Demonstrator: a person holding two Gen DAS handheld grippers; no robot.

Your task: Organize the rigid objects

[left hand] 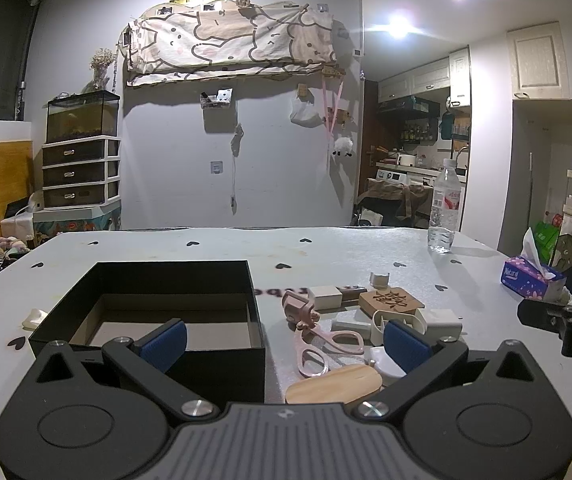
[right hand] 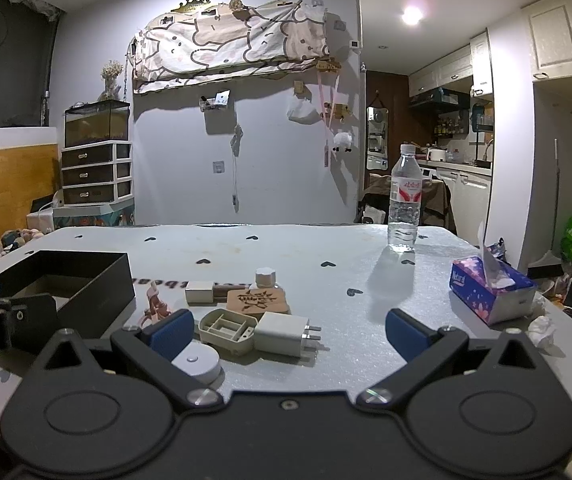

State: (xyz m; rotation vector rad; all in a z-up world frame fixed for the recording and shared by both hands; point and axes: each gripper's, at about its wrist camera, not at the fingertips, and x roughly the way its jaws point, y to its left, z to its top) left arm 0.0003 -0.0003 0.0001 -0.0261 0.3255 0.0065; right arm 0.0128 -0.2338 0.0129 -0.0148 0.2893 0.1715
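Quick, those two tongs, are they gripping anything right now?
Left tongs: open, holding nothing.
Right tongs: open, holding nothing.

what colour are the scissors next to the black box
Pale pink scissors, clearest in the left wrist view.

Small items (right hand: 246, 312) clustered beside open black box (left hand: 174, 280)

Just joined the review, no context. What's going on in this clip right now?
A person holds two grippers over a table. Both the left gripper and the right gripper are open and hold nothing. A black box sits open with nothing visible inside. Small items lie in a pile beside it: pink scissors, a white charger, a carved wooden block. Sorting hasn't visibly started.
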